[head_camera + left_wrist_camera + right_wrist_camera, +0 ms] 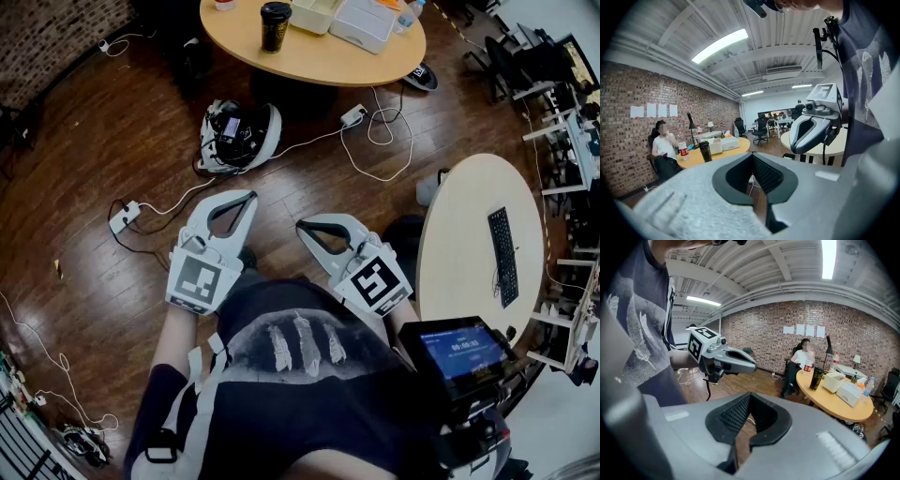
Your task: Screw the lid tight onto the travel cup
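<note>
The left gripper (248, 197) and the right gripper (302, 226) are both clenched on nothing, jaws pressed together, held side by side close to the person's body and tilted down over the dark wooden plank floor (112, 141). The tall dark cylindrical travel cup (275, 23) is well apart from them, standing upright near the left edge of the round light wooden table (319, 61) at the far side, just left of two white boxes (361, 21). Its lid (276, 8) seems to sit on top; how firmly it is seated cannot be told. The task looks not yet begun. The next move calls for approaching that far table and spreading both jaws. One gripper should then steady the cup body while the other takes the lid to twist it.
</note>
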Demonstrator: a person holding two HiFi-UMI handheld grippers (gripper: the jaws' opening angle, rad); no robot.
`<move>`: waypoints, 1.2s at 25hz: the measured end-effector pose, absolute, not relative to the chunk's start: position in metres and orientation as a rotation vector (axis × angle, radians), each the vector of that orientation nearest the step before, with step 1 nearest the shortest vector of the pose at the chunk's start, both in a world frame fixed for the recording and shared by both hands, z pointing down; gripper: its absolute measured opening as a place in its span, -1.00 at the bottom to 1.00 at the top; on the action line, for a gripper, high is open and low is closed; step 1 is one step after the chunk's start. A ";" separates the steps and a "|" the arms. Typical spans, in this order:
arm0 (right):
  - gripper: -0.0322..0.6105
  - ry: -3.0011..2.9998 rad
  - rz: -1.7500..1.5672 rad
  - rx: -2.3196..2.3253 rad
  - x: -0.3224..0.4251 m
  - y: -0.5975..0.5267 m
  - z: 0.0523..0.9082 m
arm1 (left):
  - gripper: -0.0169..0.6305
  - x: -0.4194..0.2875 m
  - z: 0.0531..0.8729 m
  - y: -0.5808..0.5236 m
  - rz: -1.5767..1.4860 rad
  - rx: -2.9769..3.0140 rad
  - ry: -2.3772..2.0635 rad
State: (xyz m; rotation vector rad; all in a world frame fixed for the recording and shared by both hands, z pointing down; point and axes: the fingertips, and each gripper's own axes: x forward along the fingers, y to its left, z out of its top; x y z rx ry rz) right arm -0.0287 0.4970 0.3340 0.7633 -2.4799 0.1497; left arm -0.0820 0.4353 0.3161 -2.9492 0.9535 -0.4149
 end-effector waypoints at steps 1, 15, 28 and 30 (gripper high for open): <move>-0.88 -2.484 0.138 0.756 -0.038 0.491 0.335 | -0.95 -0.091 0.319 0.429 -0.414 -2.948 0.967; -0.88 -2.587 0.421 0.758 -0.110 0.422 0.331 | -0.95 -0.178 0.340 0.375 -0.422 -3.006 1.081; -0.88 -2.745 0.583 0.660 -0.101 0.336 0.331 | -0.95 -0.186 0.335 0.304 -0.423 -2.958 1.268; -0.88 -2.770 0.617 0.663 -0.087 0.320 0.331 | -0.95 -0.174 0.332 0.287 -0.426 -2.954 1.300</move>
